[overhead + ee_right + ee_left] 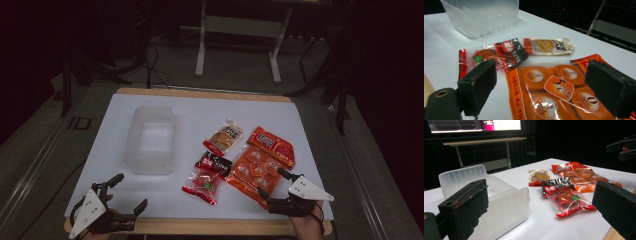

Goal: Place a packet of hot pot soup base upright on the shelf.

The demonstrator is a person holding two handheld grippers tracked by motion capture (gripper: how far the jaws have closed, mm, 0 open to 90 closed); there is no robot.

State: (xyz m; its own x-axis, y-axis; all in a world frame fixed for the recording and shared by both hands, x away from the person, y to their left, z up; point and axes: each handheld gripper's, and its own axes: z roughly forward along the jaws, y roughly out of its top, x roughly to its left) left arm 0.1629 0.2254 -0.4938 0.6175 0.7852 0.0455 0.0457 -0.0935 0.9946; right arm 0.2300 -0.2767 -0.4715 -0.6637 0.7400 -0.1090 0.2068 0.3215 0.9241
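A frosted clear plastic bin stands on the white table top at the left, also seen as the bin and the bin. To its right lie snack packs: a spouted pouch, a red and black pack, a large orange pack and a red pack. My left gripper stands open at the front left edge, nothing between its jaws. My right gripper is open low over the orange pack's near end, jaws on either side.
The table's wooden front edge runs just under both grippers. Beyond the table is a dark floor with cables and a white desk frame. Monitors glow in the left gripper view.
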